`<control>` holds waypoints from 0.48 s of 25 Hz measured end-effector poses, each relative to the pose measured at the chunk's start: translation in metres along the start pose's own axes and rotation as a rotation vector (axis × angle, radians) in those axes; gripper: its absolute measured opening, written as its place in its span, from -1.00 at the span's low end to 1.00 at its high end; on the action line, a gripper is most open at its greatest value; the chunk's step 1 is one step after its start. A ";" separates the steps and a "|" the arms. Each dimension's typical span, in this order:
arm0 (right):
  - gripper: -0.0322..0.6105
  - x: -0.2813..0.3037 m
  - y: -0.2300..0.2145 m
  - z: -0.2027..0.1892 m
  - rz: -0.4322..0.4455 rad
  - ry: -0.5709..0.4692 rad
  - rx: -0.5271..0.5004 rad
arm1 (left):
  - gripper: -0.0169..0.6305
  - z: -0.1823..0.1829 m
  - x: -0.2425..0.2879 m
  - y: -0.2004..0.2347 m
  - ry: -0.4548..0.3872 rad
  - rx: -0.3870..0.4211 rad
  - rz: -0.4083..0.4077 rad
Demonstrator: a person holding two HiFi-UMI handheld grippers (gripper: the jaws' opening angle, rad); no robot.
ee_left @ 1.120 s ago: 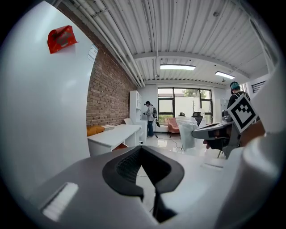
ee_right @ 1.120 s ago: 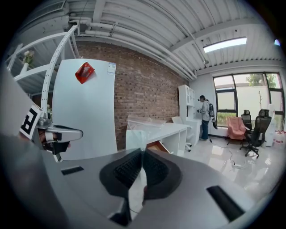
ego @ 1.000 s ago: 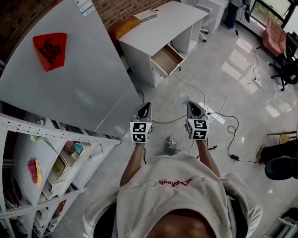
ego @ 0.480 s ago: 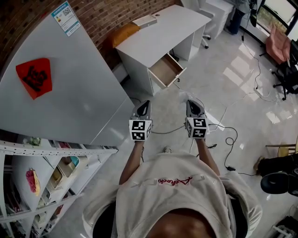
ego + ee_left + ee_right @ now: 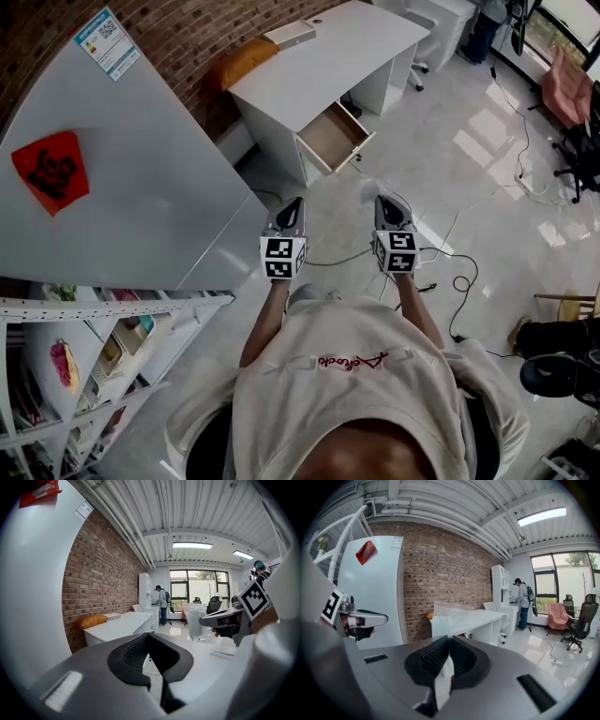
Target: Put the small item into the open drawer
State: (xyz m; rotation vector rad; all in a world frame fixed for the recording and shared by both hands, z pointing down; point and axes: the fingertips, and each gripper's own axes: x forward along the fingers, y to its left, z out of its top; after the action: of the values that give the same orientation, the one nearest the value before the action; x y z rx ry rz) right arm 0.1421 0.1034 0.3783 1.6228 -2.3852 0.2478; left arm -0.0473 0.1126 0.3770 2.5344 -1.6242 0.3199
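A white desk (image 5: 319, 66) stands ahead by the brick wall, its drawer (image 5: 330, 137) pulled open and looking empty. My right gripper (image 5: 386, 204) is held in the air well short of it, shut on a crumpled clear plastic bag (image 5: 447, 615) that sticks up past the fingertips; the bag (image 5: 371, 190) shows faintly in the head view. My left gripper (image 5: 292, 208) hovers level beside it, shut with nothing in it (image 5: 149, 637). From the left gripper view the right gripper (image 5: 225, 618) and its bag (image 5: 194, 616) are visible to the right.
A large white fridge (image 5: 122, 178) and a metal shelf rack (image 5: 94, 319) stand to my left. An orange cushion (image 5: 242, 58) and a flat box (image 5: 291, 35) lie on the desk. Cables (image 5: 450, 272) trail on the tiled floor; office chairs (image 5: 577, 150) stand right. A person (image 5: 520, 599) stands far off.
The person has walked toward the desk; the desk and open drawer now lie nearer and lower in the head view. Both grippers keep the same pose and hold.
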 end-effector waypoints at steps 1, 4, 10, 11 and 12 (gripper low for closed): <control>-0.86 0.000 0.000 -0.001 0.002 0.003 0.001 | -0.93 0.000 0.000 0.000 0.002 0.000 0.000; -0.86 0.000 -0.002 -0.002 0.002 0.004 0.005 | -0.93 0.000 0.002 -0.001 0.008 0.003 -0.003; -0.86 0.003 -0.003 -0.008 -0.008 0.016 0.011 | -0.93 -0.005 0.008 0.000 0.020 -0.001 -0.010; -0.86 0.004 -0.004 -0.007 -0.011 0.016 0.011 | -0.93 -0.005 0.011 0.000 0.020 -0.001 -0.015; -0.86 0.006 -0.006 -0.007 -0.015 0.017 0.012 | -0.93 -0.006 0.015 -0.001 0.020 -0.001 -0.023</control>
State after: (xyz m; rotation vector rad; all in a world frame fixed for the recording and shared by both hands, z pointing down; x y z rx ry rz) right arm 0.1461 0.0983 0.3870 1.6366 -2.3631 0.2727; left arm -0.0412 0.1009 0.3862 2.5389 -1.5871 0.3404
